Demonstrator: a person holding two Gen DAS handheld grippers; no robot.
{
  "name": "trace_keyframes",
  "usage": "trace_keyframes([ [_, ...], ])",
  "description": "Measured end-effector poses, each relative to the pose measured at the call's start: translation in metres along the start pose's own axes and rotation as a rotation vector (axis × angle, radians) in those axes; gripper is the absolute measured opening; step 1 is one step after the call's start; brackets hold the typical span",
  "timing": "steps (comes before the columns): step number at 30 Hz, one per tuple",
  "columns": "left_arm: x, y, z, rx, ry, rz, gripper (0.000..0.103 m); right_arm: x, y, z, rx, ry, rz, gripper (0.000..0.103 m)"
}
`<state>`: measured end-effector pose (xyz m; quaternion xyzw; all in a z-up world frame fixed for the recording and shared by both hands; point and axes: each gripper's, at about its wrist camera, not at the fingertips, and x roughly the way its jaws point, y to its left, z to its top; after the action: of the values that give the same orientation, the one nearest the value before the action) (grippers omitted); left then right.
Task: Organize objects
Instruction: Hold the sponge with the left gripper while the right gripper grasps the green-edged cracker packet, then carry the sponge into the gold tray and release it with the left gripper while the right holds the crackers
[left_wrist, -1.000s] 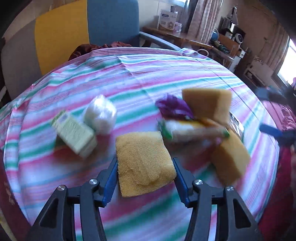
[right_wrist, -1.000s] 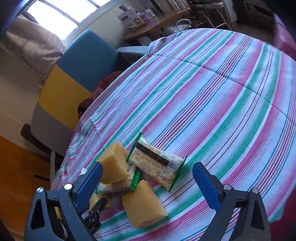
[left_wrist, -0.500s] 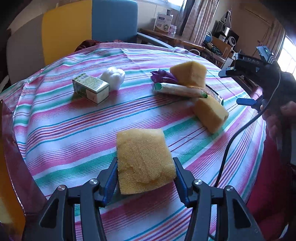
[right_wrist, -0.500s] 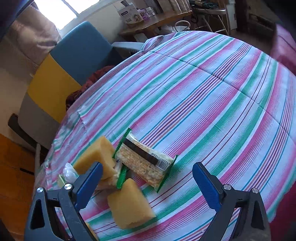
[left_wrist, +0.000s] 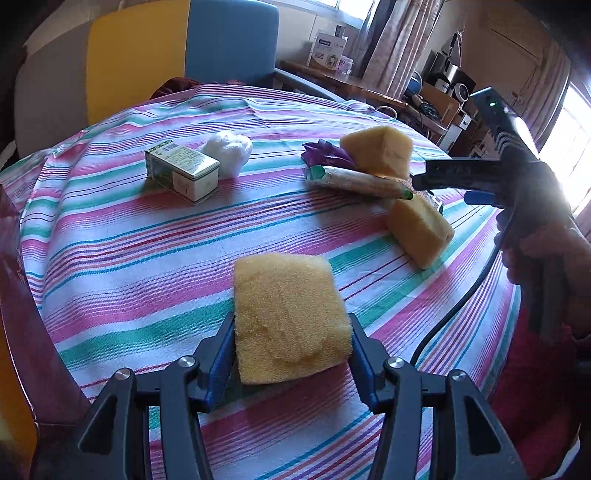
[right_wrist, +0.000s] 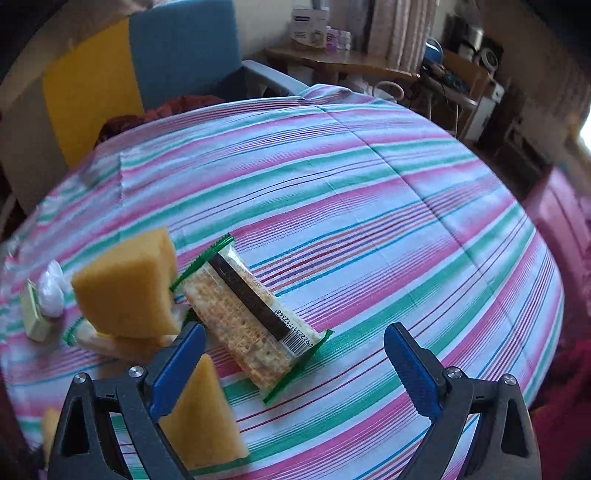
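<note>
My left gripper (left_wrist: 291, 345) is shut on a yellow sponge (left_wrist: 288, 314) near the table's front edge. Two more yellow sponges (left_wrist: 378, 149) (left_wrist: 419, 227), a green-ended cracker pack (left_wrist: 360, 181) and a purple wrapper (left_wrist: 325, 155) lie together at the right. A small green and white box (left_wrist: 183, 171) and a white wad (left_wrist: 229, 149) sit at the back left. My right gripper (right_wrist: 291, 363) is open and empty, just above a cracker pack (right_wrist: 247, 314), with sponges (right_wrist: 127, 284) (right_wrist: 201, 410) to its left.
The round table has a striped cloth (left_wrist: 129, 236) (right_wrist: 369, 192). A yellow and blue armchair (left_wrist: 177, 55) stands behind it. A cluttered wooden side table (left_wrist: 351, 85) is at the back right. The right gripper's body and cable (left_wrist: 517, 184) hang over the table's right edge.
My left gripper has pulled back toward the table's front edge with the sponge still in it. My right gripper has come lower and closer over the cracker pack, still open.
</note>
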<state>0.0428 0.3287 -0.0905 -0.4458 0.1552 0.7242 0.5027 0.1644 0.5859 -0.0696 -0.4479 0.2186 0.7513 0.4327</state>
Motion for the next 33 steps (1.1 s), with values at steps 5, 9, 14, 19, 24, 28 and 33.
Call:
trace_keyframes([
  [5,0.0,0.001,-0.001,-0.007,-0.002,-0.008,0.056,0.011,0.009,0.002,-0.063,0.013,-0.041,0.098],
  [9,0.0,0.001,-0.002,-0.011,-0.004,-0.011,0.056,0.018,0.028,0.005,-0.14,-0.004,-0.05,0.098],
  [14,0.0,0.003,-0.001,-0.023,-0.005,-0.018,0.058,0.029,0.034,0.01,-0.186,-0.012,-0.049,0.098],
  [19,0.0,0.002,-0.003,-0.02,-0.013,-0.013,0.058,0.039,0.029,0.011,-0.145,0.048,0.04,0.061],
  [24,0.0,0.001,-0.004,-0.018,-0.018,-0.006,0.058,0.035,0.033,0.01,-0.15,0.059,0.074,0.04],
  [28,0.001,0.001,-0.004,-0.009,-0.016,0.001,0.057,0.036,0.028,0.009,-0.126,0.075,0.096,0.041],
  [33,0.0,0.0,-0.004,-0.005,-0.01,0.009,0.057,0.037,0.027,0.01,-0.118,0.081,0.104,0.041],
])
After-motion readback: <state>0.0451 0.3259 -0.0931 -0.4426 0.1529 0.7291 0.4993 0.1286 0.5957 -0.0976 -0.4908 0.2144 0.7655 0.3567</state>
